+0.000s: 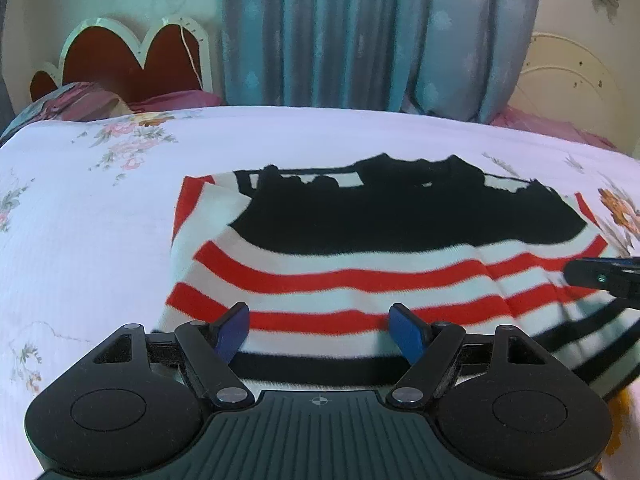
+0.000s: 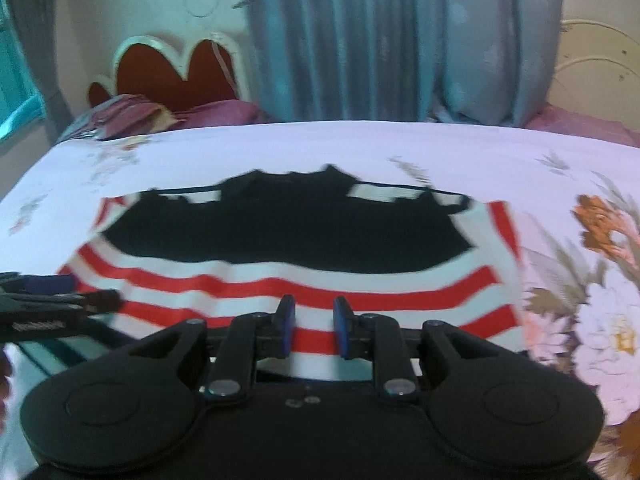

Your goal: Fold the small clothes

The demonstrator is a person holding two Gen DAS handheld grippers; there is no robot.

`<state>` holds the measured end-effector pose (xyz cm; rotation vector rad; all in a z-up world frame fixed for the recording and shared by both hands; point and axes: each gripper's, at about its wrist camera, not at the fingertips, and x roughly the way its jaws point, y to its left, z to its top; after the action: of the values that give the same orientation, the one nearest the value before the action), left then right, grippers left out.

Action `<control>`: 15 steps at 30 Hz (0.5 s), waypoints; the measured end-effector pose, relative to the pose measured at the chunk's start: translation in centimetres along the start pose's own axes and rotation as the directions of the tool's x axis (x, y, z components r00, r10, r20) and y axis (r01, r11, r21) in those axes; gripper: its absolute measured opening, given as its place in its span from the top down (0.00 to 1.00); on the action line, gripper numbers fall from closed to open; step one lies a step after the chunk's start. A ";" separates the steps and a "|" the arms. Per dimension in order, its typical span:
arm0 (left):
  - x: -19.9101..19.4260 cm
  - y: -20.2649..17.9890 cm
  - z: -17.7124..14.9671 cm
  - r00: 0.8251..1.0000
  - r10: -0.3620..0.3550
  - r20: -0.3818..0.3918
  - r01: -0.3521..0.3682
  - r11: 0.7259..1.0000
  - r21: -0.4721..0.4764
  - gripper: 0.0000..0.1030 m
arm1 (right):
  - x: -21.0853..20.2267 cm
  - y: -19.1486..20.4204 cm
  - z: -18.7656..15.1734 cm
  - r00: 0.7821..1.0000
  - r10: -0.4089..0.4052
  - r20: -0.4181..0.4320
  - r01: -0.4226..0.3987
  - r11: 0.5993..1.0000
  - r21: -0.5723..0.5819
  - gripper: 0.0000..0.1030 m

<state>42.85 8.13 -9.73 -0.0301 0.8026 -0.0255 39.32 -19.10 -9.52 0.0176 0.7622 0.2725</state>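
Two hand-held tools hover over a small striped sweater (image 1: 360, 256) spread on a bed (image 1: 100, 220) covered with a white floral sheet. The sweater has a black upper part and red and white stripes below, with black stripes along the near edge; it lies flat near the middle of the bed, its near edge closest to both cameras. The left tool (image 1: 319, 330) is released, its blue-padded fingers (image 1: 234, 330) spread wide above the near striped edge with nothing gripped between them. The right tool (image 2: 314, 328) has its fingers (image 2: 286, 326) drawn much closer together, yet a gap remains and the striped fabric shows through it; no cloth is pinched, so it too is released. In the left wrist view the right tool's tip enters from the right edge, over the sweater's right side. Behind the bed hang blue curtains (image 1: 360, 32), and a red headboard (image 1: 120, 60) with a white scalloped rim stands at the far left, beside purple pillows (image 1: 176, 100).
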 end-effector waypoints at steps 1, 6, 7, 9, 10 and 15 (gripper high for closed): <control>-0.1 -0.1 -0.2 1.000 -0.001 -0.002 0.001 1.000 0.002 0.27 | 0.0 0.6 -0.1 1.000 0.012 0.000 -0.012 1.000 -0.006 0.79; -0.1 0.8 -1.8 1.000 0.018 -0.019 -0.018 1.000 0.023 0.27 | 0.6 2.8 -1.3 0.999 0.013 -0.029 -0.016 0.997 -0.079 0.81; -0.1 1.1 -2.0 1.000 0.017 -0.018 -0.016 1.000 0.022 0.27 | 0.8 2.9 -1.8 0.999 -0.008 -0.039 0.004 0.995 -0.096 0.80; -0.4 1.5 -2.4 1.000 0.016 -0.015 -0.016 0.999 0.029 0.27 | 0.9 2.2 -2.7 0.998 -0.040 -0.051 0.035 0.995 -0.096 0.80; -0.5 1.7 -2.7 1.000 0.018 -0.012 -0.018 0.999 0.037 0.27 | 0.7 1.5 -3.1 0.998 -0.037 -0.050 0.034 0.997 -0.075 0.80; -1.4 2.0 -3.6 0.999 0.026 -0.018 -0.025 0.999 0.044 0.27 | -0.8 -0.5 -4.3 0.997 -0.069 -0.044 0.067 0.997 -0.046 0.83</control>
<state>39.29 10.14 -11.26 0.0215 0.8211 -0.0192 35.96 -20.16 -12.11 -0.0570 0.8002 0.2257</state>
